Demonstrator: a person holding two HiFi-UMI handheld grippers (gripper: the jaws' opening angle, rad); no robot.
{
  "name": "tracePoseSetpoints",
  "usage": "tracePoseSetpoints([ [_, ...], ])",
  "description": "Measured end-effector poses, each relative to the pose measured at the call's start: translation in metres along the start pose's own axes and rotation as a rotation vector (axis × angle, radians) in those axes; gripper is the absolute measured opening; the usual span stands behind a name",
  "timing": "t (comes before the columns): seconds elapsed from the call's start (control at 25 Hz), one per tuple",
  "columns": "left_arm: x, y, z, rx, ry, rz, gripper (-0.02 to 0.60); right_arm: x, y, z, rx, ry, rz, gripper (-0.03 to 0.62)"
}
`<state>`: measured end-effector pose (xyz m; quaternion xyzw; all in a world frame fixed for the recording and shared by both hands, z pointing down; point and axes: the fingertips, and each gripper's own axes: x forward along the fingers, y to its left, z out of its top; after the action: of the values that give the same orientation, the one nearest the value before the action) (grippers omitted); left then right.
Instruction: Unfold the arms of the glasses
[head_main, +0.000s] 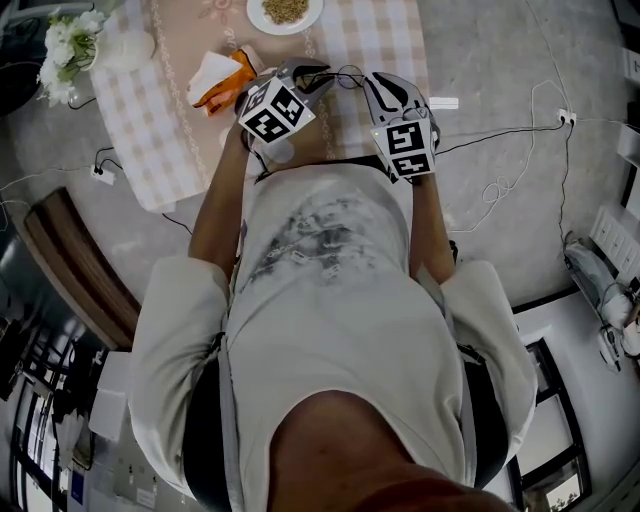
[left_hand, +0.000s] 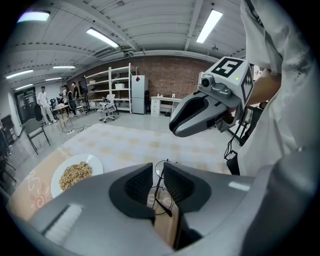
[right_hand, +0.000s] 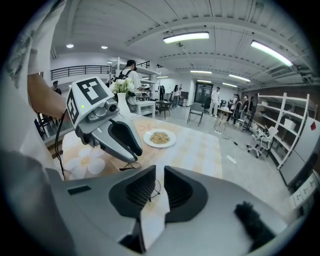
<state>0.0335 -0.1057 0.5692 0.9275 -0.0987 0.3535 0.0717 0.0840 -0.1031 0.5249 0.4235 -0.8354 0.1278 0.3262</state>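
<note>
No words, numbers or brand marks legible anywhere. Only square black-and-white code patterns: one on the marker cube (head_main: 275, 110) of the left gripper (head_main: 318, 78), one on the marker cube (head_main: 405, 148) of the right gripper (head_main: 371, 82).

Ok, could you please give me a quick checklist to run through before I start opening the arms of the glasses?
1. Left gripper has hold of the glasses: ok, the thin black frame sits between its nearly closed jaws.
2. Right gripper has hold of the glasses: ok, a lens rim sits in its narrow jaw gap.
3. Glasses held off the table: ok, both grippers hold them above the checked cloth.
4. Plate of food out of the way: ok, it lies farther along the table, apart from both grippers.
5. Arms folded or open: cannot tell, the frame is too thin to read.
</note>
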Motion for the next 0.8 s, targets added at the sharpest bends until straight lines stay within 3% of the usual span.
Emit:
tracePoseSetpoints([
  [0.8, 0.038, -0.004, -0.022, 0.066, 0.128, -0.080, 0.109, 0.019, -0.004, -0.019, -0.040, 0.066, 0.034, 0.092],
])
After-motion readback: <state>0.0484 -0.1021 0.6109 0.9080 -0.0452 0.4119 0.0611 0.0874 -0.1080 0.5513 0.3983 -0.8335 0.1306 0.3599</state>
